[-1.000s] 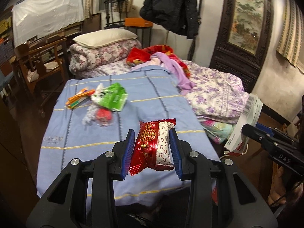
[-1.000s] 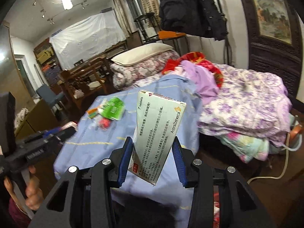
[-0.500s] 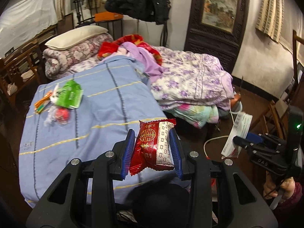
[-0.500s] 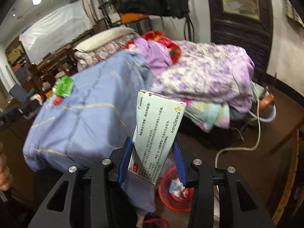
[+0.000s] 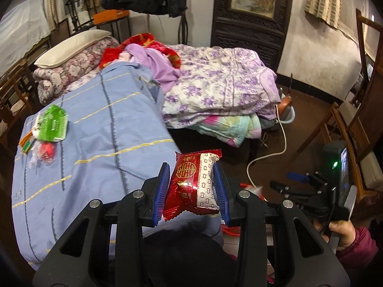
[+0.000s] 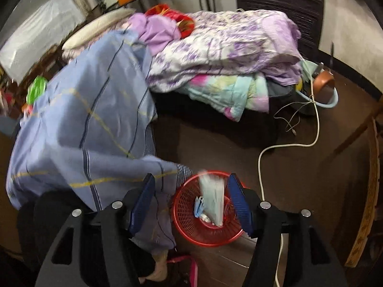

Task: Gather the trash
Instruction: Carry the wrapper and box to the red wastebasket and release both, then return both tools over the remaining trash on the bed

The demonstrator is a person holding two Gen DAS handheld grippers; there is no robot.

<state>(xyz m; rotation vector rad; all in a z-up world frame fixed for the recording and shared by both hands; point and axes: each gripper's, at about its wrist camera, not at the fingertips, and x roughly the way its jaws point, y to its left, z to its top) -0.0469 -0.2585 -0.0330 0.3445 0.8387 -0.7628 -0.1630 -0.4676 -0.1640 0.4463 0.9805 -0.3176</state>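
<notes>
Bedroom, dark wood floor, bed [image 5: 100, 129] under a blue striped sheet, piled quilts beside it. Left claw [image 5: 192, 189] clamps one snack packet [image 5: 195, 184]: red foil with a gold emblem on one half, white with a small printed pattern on the other, puffy, crimped ends, standing upright between the blue pads, both pads pressing its sides. Right claw [image 6: 191, 201] has just been opening, jaws spread wide, pads touching nothing. One white medicine box [image 6: 213, 198], motion-blurred, sits between the jaws in view but clear of both pads, inside the red mesh basket [image 6: 186, 217] on the floor directly below the claw. Basket also holds some blue-white scraps, too blurred to count. Farther out on the bed in the left view: one green packet [image 5: 53, 124], one clear wrapper with a red thing inside [image 5: 45, 153], one orange strip packet [image 5: 26, 143], clustered near the far left edge. White cable [image 6: 287, 148] trails across the floor right of the basket.
</notes>
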